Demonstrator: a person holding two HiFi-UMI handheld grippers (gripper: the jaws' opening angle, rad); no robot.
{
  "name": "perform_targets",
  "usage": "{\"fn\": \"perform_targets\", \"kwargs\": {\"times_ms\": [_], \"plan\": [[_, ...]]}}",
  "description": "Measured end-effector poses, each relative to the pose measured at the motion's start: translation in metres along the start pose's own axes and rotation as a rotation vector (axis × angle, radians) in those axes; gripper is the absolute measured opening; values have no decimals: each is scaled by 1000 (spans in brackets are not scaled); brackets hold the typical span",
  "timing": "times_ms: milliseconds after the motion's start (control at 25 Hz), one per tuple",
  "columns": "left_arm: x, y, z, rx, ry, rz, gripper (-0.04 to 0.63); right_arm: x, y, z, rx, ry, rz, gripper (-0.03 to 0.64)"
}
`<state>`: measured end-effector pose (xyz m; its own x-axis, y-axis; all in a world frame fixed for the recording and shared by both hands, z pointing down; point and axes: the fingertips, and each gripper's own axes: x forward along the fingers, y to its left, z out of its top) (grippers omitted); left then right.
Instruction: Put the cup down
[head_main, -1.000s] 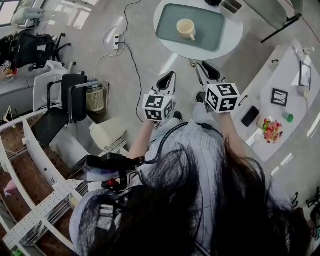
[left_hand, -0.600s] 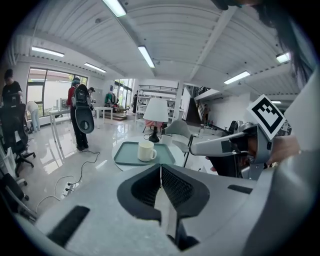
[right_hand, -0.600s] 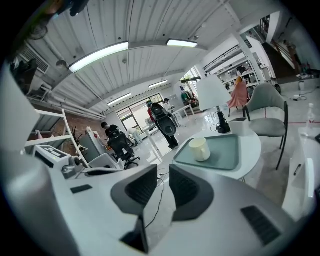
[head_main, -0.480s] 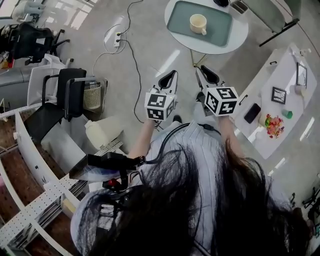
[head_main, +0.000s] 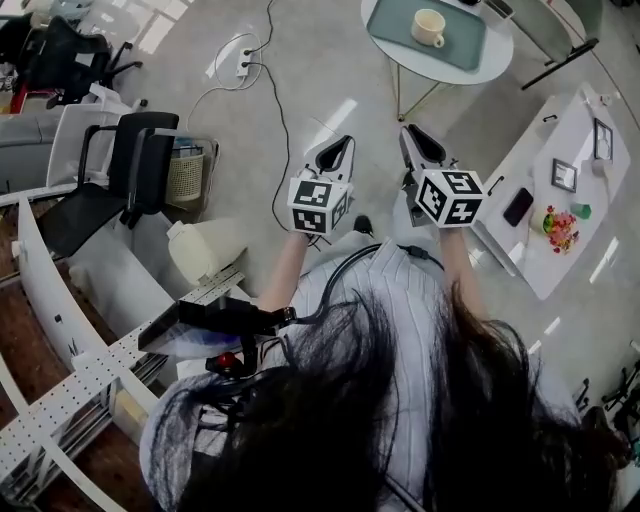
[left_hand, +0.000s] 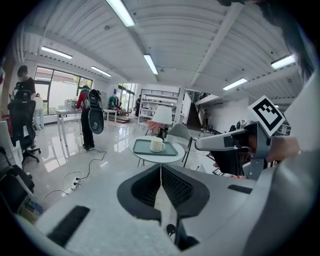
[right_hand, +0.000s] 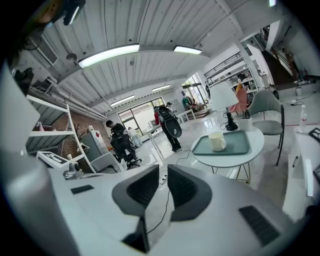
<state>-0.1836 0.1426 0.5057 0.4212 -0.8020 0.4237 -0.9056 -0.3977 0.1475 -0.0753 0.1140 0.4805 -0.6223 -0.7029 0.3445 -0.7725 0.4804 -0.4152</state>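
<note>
A cream cup stands upright on a green tray on a round white table at the top of the head view, far from both grippers. In the gripper views the cup stands well beyond the jaws. My left gripper is shut and empty, held close in front of the body. Beside it, my right gripper is closing with a narrow gap left and nothing between its jaws.
A long white side table at the right carries a phone, picture frames and flowers. Office chairs, a mesh bin and shelving stand at the left. A power strip with a cable lies on the floor. People stand in the background.
The round table with the cup has slid up and to the right in the head view and looks farther off. Both grippers stay level in front of the body.
</note>
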Motion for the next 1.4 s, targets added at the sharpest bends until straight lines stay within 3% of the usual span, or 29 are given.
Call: {"fn": "perform_targets", "kwargs": {"times_ms": [480, 640, 920, 1400], "plan": [[-61, -24, -34, -32, -25, -71, 17, -45, 66, -39, -55, 17, -23, 63], [-68, -34, -32, -18, -38, -82, 17, -59, 67, -45, -65, 28, -27, 61], [-83, -40, -15, -30, -94, -21, 18, -89, 60, -53, -19, 29, -22, 57], [-108, -131, -31, -25, -113, -16, 17, -168, 48, -67, -43, -1, 14, 52]]}}
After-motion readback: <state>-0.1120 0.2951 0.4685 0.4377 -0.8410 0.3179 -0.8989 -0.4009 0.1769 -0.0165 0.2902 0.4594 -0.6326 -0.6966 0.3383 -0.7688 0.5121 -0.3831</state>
